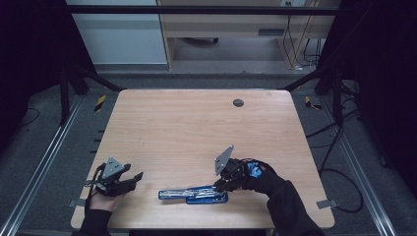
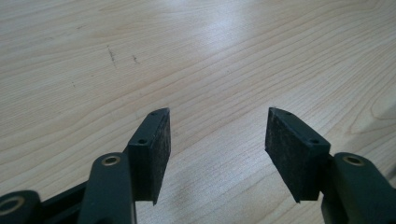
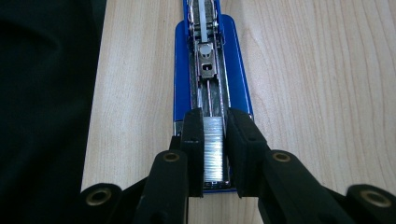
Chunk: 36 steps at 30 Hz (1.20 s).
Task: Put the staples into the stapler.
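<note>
A blue stapler (image 1: 194, 194) lies opened flat near the table's front edge, its metal magazine channel facing up. In the right gripper view the blue stapler base (image 3: 236, 70) runs away from me, with the spring pusher partway up the channel. My right gripper (image 3: 215, 116) is shut on a strip of silver staples (image 3: 215, 149), which sits at the near end of the channel. From above, the right gripper (image 1: 220, 186) is at the stapler's right end. My left gripper (image 1: 135, 178) rests at the table's front left, and the left gripper (image 2: 217, 112) stands open over bare wood.
The wooden table (image 1: 196, 128) has a dark round grommet (image 1: 238, 103) near its far edge. A dark garment (image 3: 42, 93) hangs beyond the table's edge beside the stapler. Cables lie on the floor (image 1: 339, 147) to the right of the table.
</note>
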Available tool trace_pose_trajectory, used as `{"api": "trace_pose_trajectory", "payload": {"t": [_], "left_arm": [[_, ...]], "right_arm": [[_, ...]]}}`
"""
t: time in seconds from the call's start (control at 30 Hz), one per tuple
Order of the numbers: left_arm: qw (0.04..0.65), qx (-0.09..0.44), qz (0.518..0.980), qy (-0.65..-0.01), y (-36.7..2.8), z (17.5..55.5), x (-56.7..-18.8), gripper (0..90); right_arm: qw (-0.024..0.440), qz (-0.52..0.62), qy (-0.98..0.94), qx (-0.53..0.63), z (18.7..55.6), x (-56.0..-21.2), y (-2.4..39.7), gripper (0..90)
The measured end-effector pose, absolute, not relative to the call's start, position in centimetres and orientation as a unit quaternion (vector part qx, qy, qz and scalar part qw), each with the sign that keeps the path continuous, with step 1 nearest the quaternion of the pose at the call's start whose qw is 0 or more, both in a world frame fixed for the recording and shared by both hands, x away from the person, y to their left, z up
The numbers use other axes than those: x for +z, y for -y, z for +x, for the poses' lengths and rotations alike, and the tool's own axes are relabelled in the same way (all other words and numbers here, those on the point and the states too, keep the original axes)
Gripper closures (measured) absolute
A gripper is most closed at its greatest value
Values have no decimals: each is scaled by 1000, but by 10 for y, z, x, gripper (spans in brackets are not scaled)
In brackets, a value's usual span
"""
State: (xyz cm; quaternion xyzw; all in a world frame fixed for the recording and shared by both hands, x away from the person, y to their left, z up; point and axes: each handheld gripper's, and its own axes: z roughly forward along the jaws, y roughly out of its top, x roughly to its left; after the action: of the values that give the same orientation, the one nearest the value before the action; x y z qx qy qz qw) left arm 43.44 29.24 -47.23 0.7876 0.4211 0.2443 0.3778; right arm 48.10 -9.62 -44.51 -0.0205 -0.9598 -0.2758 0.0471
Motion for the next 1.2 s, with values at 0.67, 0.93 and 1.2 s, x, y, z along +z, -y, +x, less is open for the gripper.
{"api": "trace_pose_trajectory", "payload": {"t": [0.67, 0.93, 1.2], "left_arm": [[376, 244, 788, -421, -292, 435, -473, 406], [376, 243, 789, -421, -292, 435, -473, 405], [376, 243, 789, -420, -292, 435, -472, 405]], "right_arm": [[48, -5, 957, -285, 483, -446, 98, 778], [45, -21, 957, -286, 482, -445, 98, 692], [40, -42, 956, -288, 481, -442, 99, 718]]}}
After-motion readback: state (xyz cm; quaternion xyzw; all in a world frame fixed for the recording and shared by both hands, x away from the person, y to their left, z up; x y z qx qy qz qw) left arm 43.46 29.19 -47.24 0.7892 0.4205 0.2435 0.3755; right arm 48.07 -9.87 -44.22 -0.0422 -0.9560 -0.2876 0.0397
